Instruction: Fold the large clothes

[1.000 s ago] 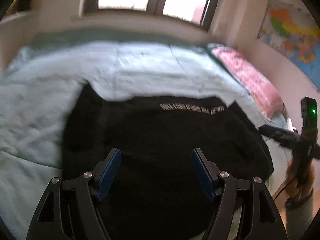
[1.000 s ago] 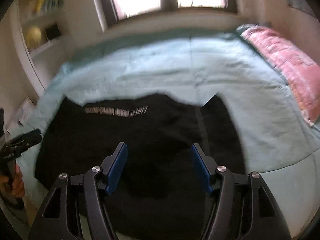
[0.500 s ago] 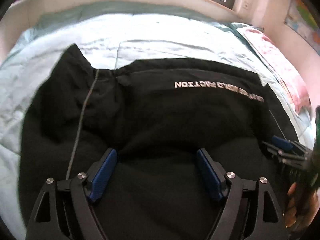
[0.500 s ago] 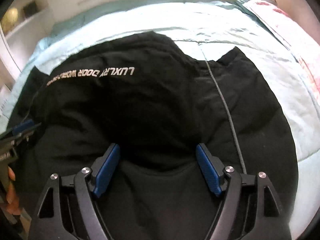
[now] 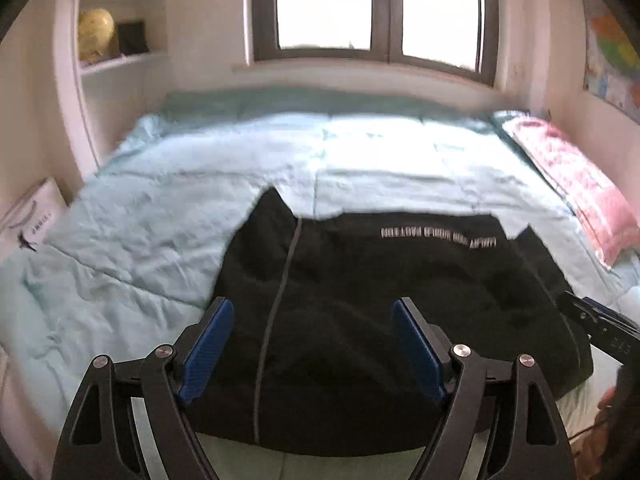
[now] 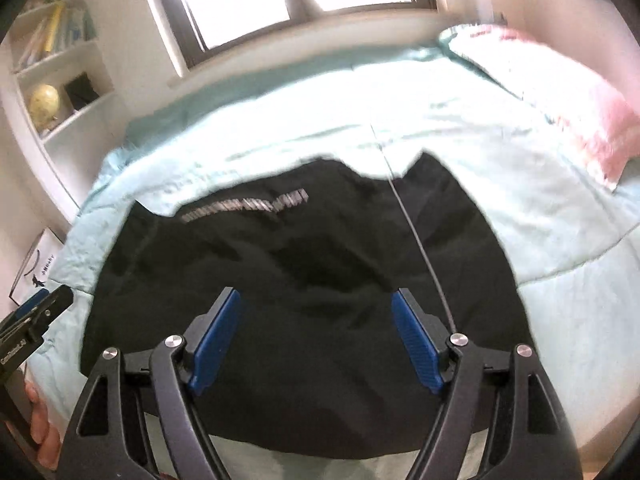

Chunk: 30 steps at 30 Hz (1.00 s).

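On rumpled quilt [image 5: 168, 200], soft black garment [image 5: 400, 300].

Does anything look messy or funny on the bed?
A little. The big black garment with white lettering lies rumpled on the light blue quilt, its far edge uneven, with corners poking up. Both open grippers hold nothing.
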Tool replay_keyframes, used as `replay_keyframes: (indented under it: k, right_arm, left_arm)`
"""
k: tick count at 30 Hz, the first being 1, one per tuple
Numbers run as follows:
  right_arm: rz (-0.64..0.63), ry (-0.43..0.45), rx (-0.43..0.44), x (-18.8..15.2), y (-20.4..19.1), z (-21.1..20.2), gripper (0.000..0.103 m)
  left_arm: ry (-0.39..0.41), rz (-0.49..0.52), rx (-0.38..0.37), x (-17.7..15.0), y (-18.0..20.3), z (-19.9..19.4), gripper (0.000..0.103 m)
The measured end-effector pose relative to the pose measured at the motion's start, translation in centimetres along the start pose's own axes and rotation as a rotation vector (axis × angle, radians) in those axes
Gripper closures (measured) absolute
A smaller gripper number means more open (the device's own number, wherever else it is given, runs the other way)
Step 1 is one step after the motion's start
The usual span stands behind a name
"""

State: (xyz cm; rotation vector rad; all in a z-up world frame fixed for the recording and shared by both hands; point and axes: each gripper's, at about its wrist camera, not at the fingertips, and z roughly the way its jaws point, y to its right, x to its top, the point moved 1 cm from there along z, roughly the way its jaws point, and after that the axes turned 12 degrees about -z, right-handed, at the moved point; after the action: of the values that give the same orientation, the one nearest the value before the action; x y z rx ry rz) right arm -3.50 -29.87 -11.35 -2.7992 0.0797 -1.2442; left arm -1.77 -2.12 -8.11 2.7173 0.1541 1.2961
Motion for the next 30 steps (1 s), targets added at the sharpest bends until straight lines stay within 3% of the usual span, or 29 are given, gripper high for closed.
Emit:
replay_keyframes:
  k: [2, 4, 6, 11, 14, 17, 20, 24, 30]
  right_arm:
    - [-0.013, 0.033, -0.006, 0.8, -0.9, -1.6, 0.024]
    - [-0.009, 0.062, -0.020, 1.3, -1.2, -3.0, 0.024]
    - [0.006, 0.083, -0.032, 1.6, -1.2, -4.0, 0.024]
    - [0.036, 0.125, -0.065, 2.4, -1.2, -6.6, 0.024]
    - [-0.002, 0.162, -0.122, 3.1, -1.9, -8.4, 0.024]
    - [-0.062, 0.186, -0.173, 4.0, -3.0, -9.6, 0.024]
    - [-0.154, 0.185, -0.180, 5.4, -4.0, -10.5, 0.023]
    - [-0.194, 0.195, -0.253, 7.0, -4.3, -11.5, 0.020]
    - [-0.161, 0.171, -0.201, 6.9, -4.3, -10.4, 0.018]
  left_arm:
    - [0.001, -0.003, 0.009, 0.6, 0.0, -0.8, 0.020]
    - [-0.069, -0.034, -0.075, 0.9, -0.2, -0.6, 0.020]
    - [-0.077, -0.061, -0.110, 0.9, -0.6, -1.2, 0.020]
    - [0.034, -0.022, -0.027, 1.9, -0.1, -3.1, 0.020]
    - [0.069, 0.001, -0.031, 2.5, 0.6, -4.3, 0.020]
    - [0.035, 0.031, -0.080, 3.4, 1.5, -4.9, 0.020]
    - [0.005, 0.061, -0.185, 5.2, 2.0, -6.0, 0.020]
    - [0.077, 0.069, -0.145, 6.7, 2.7, -7.5, 0.020]
    - [0.062, 0.099, -0.135, 6.3, 3.7, -7.2, 0.020]
